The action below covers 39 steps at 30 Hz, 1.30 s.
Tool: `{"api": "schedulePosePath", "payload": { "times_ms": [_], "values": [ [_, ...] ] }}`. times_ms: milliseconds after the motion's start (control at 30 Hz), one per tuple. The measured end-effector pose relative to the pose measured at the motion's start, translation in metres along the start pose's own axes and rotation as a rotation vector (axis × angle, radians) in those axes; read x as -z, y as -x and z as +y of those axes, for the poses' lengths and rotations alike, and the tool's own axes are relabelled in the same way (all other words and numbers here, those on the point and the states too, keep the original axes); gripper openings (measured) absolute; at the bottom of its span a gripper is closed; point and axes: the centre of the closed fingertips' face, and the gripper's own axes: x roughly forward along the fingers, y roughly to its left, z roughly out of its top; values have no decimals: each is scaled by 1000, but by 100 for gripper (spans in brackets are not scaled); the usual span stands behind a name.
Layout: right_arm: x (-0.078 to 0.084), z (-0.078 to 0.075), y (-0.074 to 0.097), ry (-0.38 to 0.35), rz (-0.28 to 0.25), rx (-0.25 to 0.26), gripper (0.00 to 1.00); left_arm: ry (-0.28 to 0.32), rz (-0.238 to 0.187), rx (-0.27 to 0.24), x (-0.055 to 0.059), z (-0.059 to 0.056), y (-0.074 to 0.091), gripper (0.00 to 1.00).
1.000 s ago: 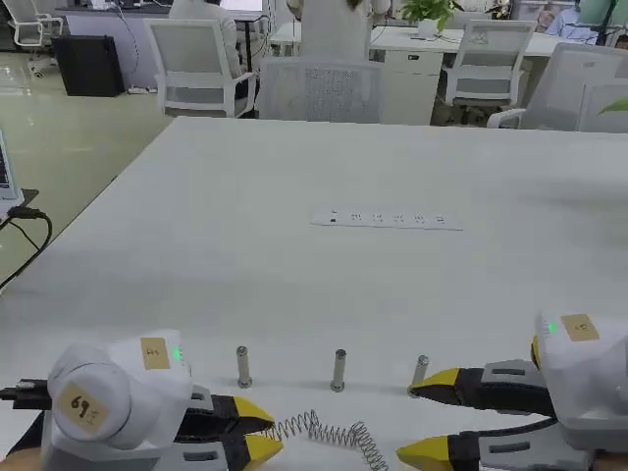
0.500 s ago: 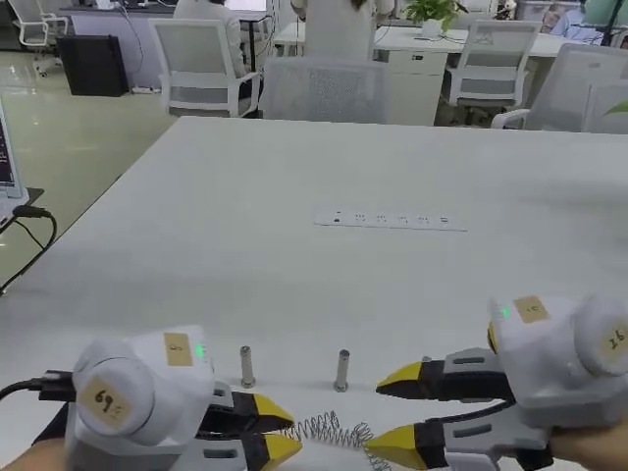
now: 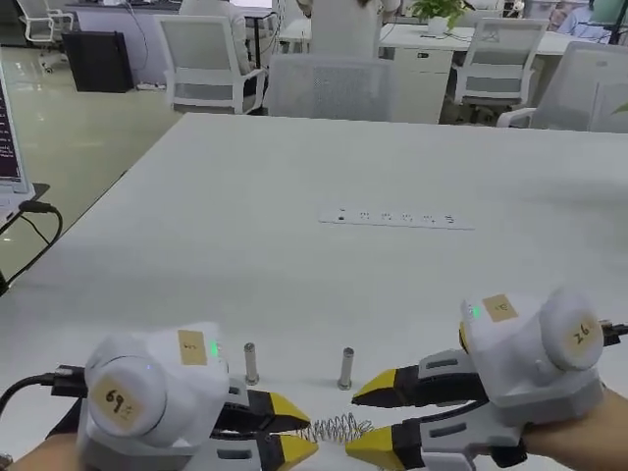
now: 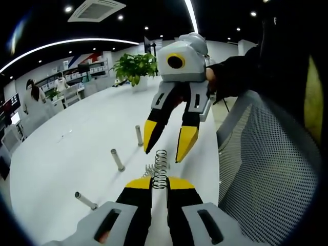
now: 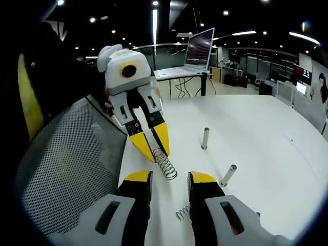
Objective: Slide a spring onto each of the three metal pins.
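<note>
Two upright metal pins (image 3: 251, 363) (image 3: 346, 367) stand on the white table (image 3: 324, 275); the right gripper's body covers the spot to their right. In the left gripper view, three pins (image 4: 139, 136) (image 4: 117, 159) (image 4: 85, 200) form a row. My left gripper (image 3: 306, 432) (image 4: 159, 183) is shut on one end of a spring (image 3: 339, 427) (image 4: 161, 164) (image 5: 165, 164), which sticks out forward. My right gripper (image 3: 355, 427) (image 5: 170, 178) is open, facing the left one, its yellow tips on either side of the spring's free end. A second coil (image 5: 182, 211) lies on the table beneath.
A white power strip (image 3: 395, 217) lies flat mid-table. Office chairs (image 3: 324, 88) stand along the far edge. A mesh chair back (image 4: 261, 169) is close on the near side, and a laptop (image 5: 199, 48) sits on a side desk.
My right gripper has moved left, past the right-hand pin, and its open jaws now face the left gripper at the spring. The left gripper crept right with the spring.
</note>
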Motion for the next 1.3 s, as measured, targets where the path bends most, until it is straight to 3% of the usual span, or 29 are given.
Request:
{"api": "schedulePosePath", "payload": {
  "times_ms": [500, 1300],
  "values": [
    [1, 11, -4, 9, 6, -41, 16, -23, -36, 23, -14, -9, 0, 2],
    [-23, 22, -3, 57, 14, -79, 9, -35, -27, 31, -11, -10, -2, 2]
  ]
}}
